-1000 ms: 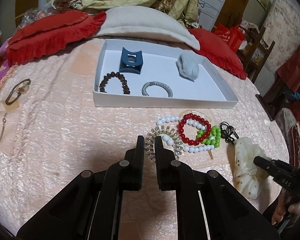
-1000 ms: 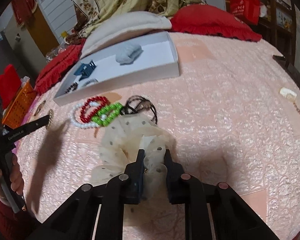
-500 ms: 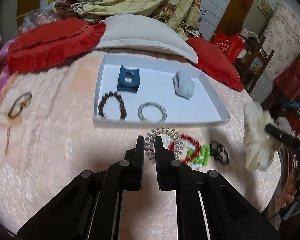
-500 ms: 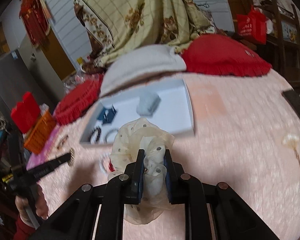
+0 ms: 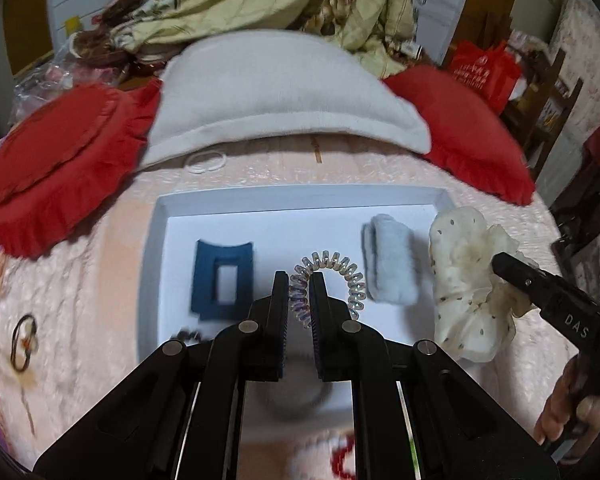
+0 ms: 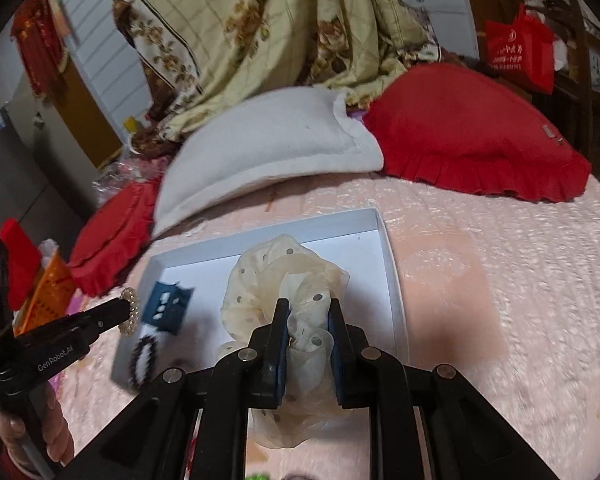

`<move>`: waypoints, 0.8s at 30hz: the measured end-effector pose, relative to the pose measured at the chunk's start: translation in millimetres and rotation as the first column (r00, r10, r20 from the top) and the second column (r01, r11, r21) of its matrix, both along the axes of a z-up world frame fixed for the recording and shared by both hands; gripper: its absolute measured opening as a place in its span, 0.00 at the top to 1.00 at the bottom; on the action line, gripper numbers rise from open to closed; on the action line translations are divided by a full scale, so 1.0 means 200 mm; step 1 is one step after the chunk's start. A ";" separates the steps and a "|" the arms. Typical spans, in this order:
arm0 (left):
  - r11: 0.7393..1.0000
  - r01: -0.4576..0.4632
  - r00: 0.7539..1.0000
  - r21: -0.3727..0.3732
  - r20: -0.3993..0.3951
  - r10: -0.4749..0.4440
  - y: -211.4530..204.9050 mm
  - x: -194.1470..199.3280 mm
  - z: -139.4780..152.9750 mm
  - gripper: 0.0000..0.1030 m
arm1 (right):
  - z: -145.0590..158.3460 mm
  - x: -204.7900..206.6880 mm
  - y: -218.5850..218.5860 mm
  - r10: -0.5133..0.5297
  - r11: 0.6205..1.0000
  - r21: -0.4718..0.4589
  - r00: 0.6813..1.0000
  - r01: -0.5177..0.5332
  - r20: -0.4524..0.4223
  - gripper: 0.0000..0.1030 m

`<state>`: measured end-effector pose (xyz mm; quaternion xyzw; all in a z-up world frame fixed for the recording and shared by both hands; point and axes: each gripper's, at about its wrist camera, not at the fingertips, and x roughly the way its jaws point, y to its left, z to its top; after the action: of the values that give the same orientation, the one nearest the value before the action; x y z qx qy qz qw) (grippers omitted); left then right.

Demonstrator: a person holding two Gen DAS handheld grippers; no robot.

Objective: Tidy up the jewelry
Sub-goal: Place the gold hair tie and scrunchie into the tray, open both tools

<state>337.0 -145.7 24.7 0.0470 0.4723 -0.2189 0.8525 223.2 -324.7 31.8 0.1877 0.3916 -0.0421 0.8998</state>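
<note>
In the white tray [image 5: 160, 240] lie 1 blue clip [image 5: 223, 280], 1 grey scrunchie [image 5: 390, 264] and 1 dark bead bracelet [image 6: 142, 356]. Over it, the left gripper [image 5: 299, 292] pinches 1 spiral hair tie [image 5: 332, 270], and the right gripper [image 6: 309, 320] pinches 1 cream scrunchie [image 6: 260, 280].

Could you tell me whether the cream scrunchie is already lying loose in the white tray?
No, the right hand-held gripper is clamped on the cream scrunchie.

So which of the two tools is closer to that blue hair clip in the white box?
Left. The left tool, holding a spiral hair tie, hangs just beside the blue clip; the right tool, with the cream scrunchie, is farther across the box.
</note>
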 end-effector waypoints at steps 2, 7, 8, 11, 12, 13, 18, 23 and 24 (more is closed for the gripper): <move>1.000 -0.007 1.000 0.017 -0.021 0.007 -0.04 0.06 -0.06 0.91 | -0.05 0.05 -0.04 -0.004 1.000 -0.002 1.000 0.004 -0.023 0.84; 0.999 -0.037 0.997 0.012 -0.072 0.037 -0.09 0.19 -0.19 0.90 | -0.16 0.17 -0.11 -0.014 1.000 -0.013 0.997 0.013 -0.071 0.84; 0.999 -0.039 0.996 0.008 -0.080 0.040 -0.09 0.20 -0.21 0.90 | -0.17 0.18 -0.12 -0.013 1.000 -0.012 0.997 0.012 -0.074 0.84; 0.999 -0.033 0.996 -0.003 -0.088 0.032 -0.10 0.23 -0.23 0.82 | -0.19 0.20 -0.14 -0.011 1.000 0.005 0.997 0.011 -0.082 0.83; 1.000 -0.028 0.995 -0.010 -0.092 0.027 -0.09 0.23 -0.23 0.71 | -0.20 0.20 -0.15 -0.008 1.000 0.020 0.996 0.010 -0.085 0.78; 1.000 -0.025 0.996 -0.019 -0.089 0.024 -0.08 0.23 -0.23 0.60 | -0.21 0.20 -0.16 -0.004 0.999 0.042 0.996 0.008 -0.088 0.74; 0.998 -0.040 0.996 -0.050 -0.081 0.036 -0.04 0.20 -0.17 0.56 | -0.18 0.18 -0.16 -0.026 0.997 0.067 0.998 0.029 -0.049 0.58; 0.994 -0.054 0.998 -0.099 -0.050 0.049 0.05 0.08 -0.02 0.56 | -0.07 0.11 -0.14 -0.031 0.997 0.066 0.999 0.031 -0.011 0.58; 0.992 -0.060 0.998 -0.108 -0.039 0.056 0.08 0.04 0.02 0.56 | -0.05 0.08 -0.13 -0.027 0.998 0.063 1.000 0.027 0.000 0.58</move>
<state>344.3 -129.4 28.0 -0.0172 0.4762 -0.2202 0.8512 239.6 -350.2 22.7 0.2210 0.3899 -0.0419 0.8929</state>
